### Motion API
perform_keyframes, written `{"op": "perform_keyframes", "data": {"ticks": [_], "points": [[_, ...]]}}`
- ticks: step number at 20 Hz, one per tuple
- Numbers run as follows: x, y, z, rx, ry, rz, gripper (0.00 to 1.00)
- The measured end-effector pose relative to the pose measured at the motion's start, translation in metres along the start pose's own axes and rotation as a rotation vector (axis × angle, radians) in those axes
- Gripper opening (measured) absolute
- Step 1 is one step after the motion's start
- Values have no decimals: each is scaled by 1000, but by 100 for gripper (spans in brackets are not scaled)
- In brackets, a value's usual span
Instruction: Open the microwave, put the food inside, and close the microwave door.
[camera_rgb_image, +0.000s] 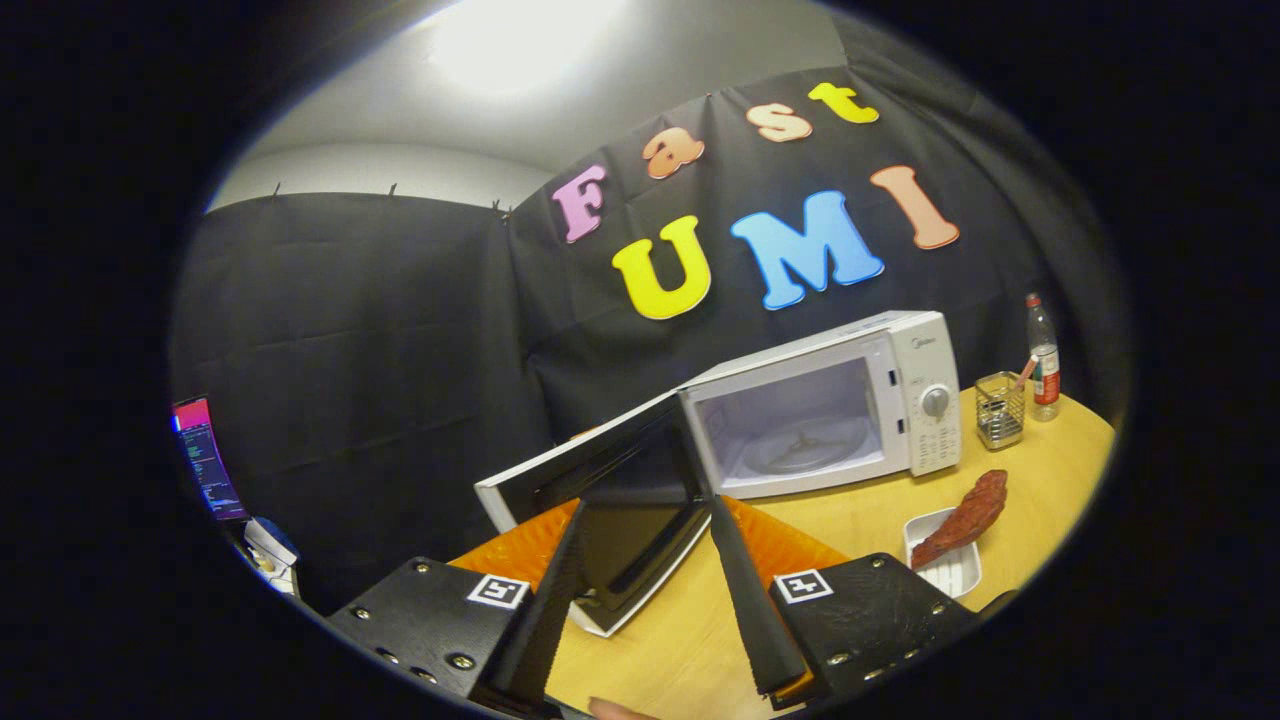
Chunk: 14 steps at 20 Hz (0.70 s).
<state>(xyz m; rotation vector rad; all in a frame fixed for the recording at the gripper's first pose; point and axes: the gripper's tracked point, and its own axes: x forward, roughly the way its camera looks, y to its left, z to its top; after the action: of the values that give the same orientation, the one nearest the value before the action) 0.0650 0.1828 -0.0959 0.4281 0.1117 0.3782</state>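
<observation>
Tool (640, 520) at lower centre, fingers spread wide astride the dark glass door (610, 500) of the white microwave (880, 400), gripping nothing. Door swung open, cavity empty: opening done, loading and closing remain. Reddish-brown elongated food (965, 518) lies at lower right on a white ribbed tray (945, 565) on the wooden desk (860, 520), long axis slanting toward upper right

The camera rides on the hand-held gripper (645, 520), tilted, looking forward along its spread fingers, near the counter (860, 520) and the microwave (830, 410) just ahead.
</observation>
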Motion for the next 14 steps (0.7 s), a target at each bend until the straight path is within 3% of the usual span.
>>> {"op": "perform_keyframes", "data": {"ticks": [4,5,6,9,14], "points": [[-3,-47,7,-26,-2,-46,78],[-2,-61,8,-43,-1,-68,83],[-3,-74,8,-50,6,-92,99],[-3,-112,8,-37,19,-163,98],[0,-174,1,95,47,-253,97]]}}
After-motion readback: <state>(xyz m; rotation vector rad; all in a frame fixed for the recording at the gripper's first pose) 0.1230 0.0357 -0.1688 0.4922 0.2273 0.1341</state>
